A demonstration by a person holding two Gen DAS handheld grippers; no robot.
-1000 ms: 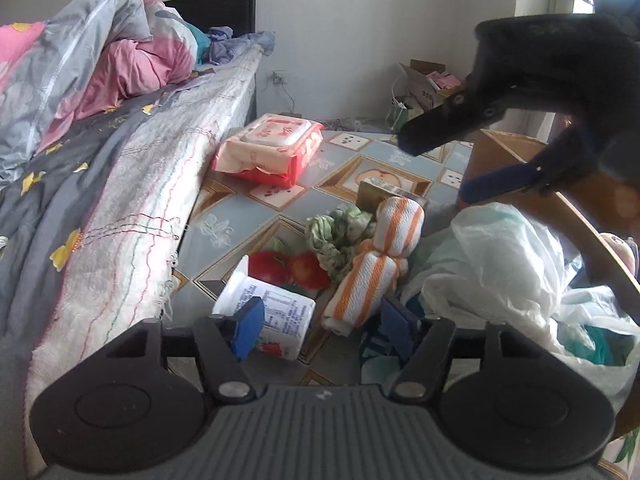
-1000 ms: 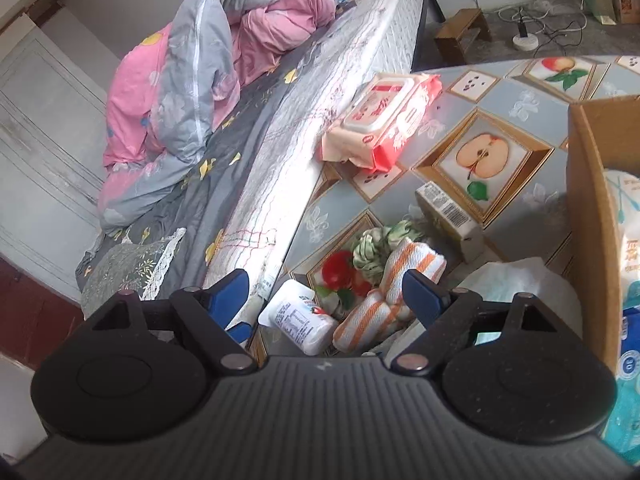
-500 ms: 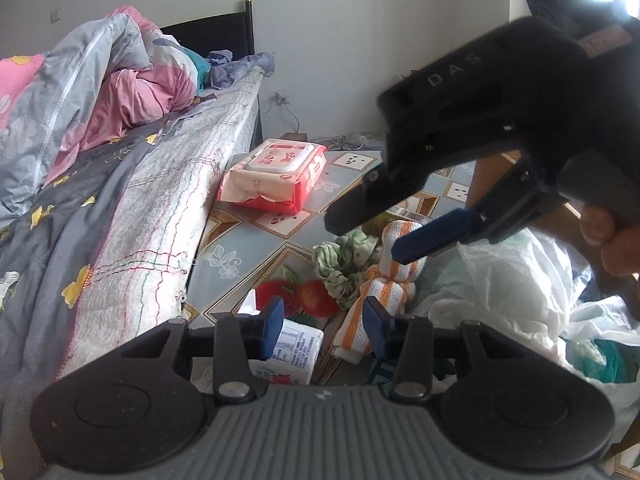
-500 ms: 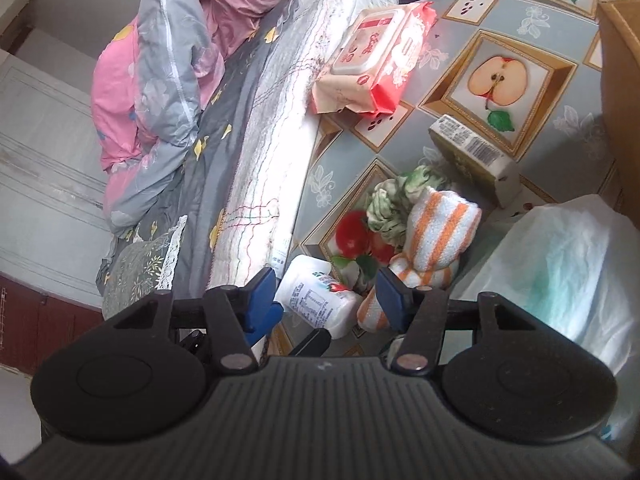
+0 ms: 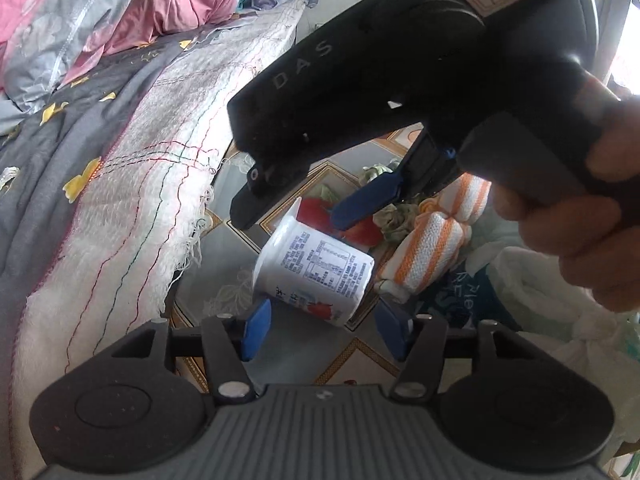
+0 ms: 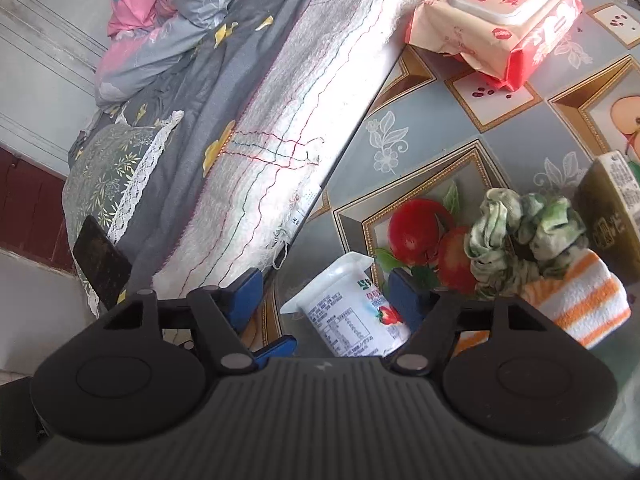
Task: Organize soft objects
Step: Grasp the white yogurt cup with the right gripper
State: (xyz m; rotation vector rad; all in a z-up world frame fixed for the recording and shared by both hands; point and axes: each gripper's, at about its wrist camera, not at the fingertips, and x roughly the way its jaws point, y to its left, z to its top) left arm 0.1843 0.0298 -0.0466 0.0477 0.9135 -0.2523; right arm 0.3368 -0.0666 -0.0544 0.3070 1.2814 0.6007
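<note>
Right gripper (image 6: 326, 300) fingers apart, flanking yogurt cup (image 6: 352, 312); left gripper (image 5: 322, 330) fingers apart beside it; bed edge (image 6: 332, 128) near.

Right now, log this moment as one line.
right claw: open, straddling yogurt cup | left claw: open, empty, near cup | cup: on its side | striped towel: untouched

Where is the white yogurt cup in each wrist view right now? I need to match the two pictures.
Left wrist: the yogurt cup lies on its side at centre, just beyond the left tool.
Right wrist: the yogurt cup sits low at centre, between the fingers of the right tool.
Shared landmark: the orange-striped towel, to the cup's right in both.
</note>
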